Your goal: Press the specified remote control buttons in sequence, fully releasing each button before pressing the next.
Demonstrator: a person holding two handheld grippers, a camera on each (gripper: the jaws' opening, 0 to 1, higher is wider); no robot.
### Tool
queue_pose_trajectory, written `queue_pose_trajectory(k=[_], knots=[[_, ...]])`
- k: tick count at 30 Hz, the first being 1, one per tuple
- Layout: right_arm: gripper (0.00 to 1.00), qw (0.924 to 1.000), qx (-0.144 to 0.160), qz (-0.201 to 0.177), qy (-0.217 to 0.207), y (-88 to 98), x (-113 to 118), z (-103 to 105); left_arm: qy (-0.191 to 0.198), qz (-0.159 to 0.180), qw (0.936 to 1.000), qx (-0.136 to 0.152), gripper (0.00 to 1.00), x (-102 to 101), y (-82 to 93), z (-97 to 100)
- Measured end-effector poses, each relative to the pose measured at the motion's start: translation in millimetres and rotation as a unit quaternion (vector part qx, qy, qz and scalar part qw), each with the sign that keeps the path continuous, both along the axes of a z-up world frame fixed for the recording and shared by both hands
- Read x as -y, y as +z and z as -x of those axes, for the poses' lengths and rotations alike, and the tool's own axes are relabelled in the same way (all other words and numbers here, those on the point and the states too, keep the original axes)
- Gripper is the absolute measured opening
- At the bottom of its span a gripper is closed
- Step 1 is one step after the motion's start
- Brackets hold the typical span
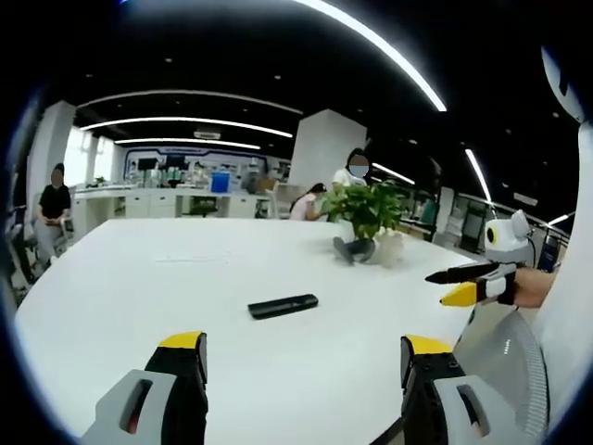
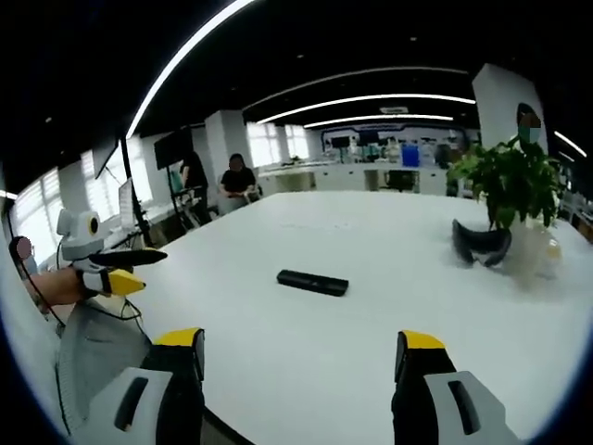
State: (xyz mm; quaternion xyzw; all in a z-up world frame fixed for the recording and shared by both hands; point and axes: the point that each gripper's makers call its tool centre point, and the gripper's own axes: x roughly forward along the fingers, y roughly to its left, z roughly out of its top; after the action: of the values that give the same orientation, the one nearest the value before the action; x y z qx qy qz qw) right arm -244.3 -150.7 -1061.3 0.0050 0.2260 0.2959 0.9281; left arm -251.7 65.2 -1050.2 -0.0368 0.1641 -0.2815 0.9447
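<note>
A slim black remote control [image 1: 283, 306] lies flat on the white table [image 1: 167, 278], a little ahead of my left gripper [image 1: 304, 350], whose yellow-tipped jaws stand wide apart with nothing between them. My right gripper [image 1: 438, 287] comes in from the right, held above the table's edge and well off the remote. In the right gripper view the remote [image 2: 312, 282] lies ahead of the right gripper [image 2: 301, 345], which is open and empty. The left gripper [image 2: 154, 269] hovers at the left, beside the table [image 2: 389, 222].
A potted green plant [image 1: 369, 209] [image 2: 508, 181] stands at the far side with a dark curved object [image 2: 482, 244] and a clear vessel [image 2: 536, 255] beside it. A grey mesh chair back [image 1: 510, 357] is at the near edge. People [image 1: 54, 206] sit in the background.
</note>
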Motion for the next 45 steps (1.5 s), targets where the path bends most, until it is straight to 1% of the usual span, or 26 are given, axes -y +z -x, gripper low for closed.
queue_pose_trajectory(k=[9,20,25,28,31,32,33,34,36,40,42,44,45], knots=[[0.84,0.9999,0.011,0.001,-0.002,4.2,4,8,-0.018,-0.002,0.9997,-0.013,0.89,9,-8.9,-3.5],[0.83,0.9999,0.007,0.002,-0.014,2.9,11,3,-0.027,-0.002,0.9991,-0.031,0.88,11,-19.6,-15.1],[0.83,0.9998,0.002,0.007,-0.021,-2.4,14,-1,-0.036,-0.005,0.9986,-0.038,0.88,14,-21.6,-22.3],[0.82,0.9997,-0.002,0.002,-0.024,-4.9,14,-4,-0.044,-0.009,0.9982,-0.04,0.88,18,-22.9,-27.0],[0.82,0.9996,-0.007,0.005,-0.027,-9.0,13,-6,-0.052,-0.013,0.9975,-0.046,0.88,21,-25.4,-32.5],[0.82,0.9996,-0.009,0.006,-0.028,-10.3,13,-6,-0.056,-0.017,0.9969,-0.052,0.88,22,-27.9,-34.9],[0.82,0.9995,-0.01,0.005,-0.028,-10.6,13,-7,-0.062,-0.024,0.996,-0.06,0.88,23,-31.6,-36.0],[0.82,0.9995,-0.011,0.004,-0.029,-10.6,13,-6,-0.077,-0.037,0.9938,-0.072,0.88,25,-37.5,-36.1],[0.81,0.9995,-0.011,0.005,-0.031,-10.5,14,-6,-0.098,-0.066,0.9895,-0.083,0.88,26,-47.7,-39.3],[0.8,0.9992,-0.015,0.016,-0.033,-15.6,17,-4,-0.125,-0.096,0.982,-0.104,0.85,31,-64.4,-46.6],[0.8,0.9991,-0.019,0.012,-0.035,-17.2,18,-3,-0.15,-0.122,0.9731,-0.125,0.83,35,-79.7,-50.4],[0.79,0.9991,-0.022,0.011,-0.035,-18.0,18,-2,-0.16,-0.127,0.97,-0.132,0.82,38,-86.4,-55.3],[0.79,0.9991,-0.023,0.012,-0.035,-18.5,18,-1,-0.171,-0.126,0.967,-0.141,0.82,41,-90.9,-58.0]])
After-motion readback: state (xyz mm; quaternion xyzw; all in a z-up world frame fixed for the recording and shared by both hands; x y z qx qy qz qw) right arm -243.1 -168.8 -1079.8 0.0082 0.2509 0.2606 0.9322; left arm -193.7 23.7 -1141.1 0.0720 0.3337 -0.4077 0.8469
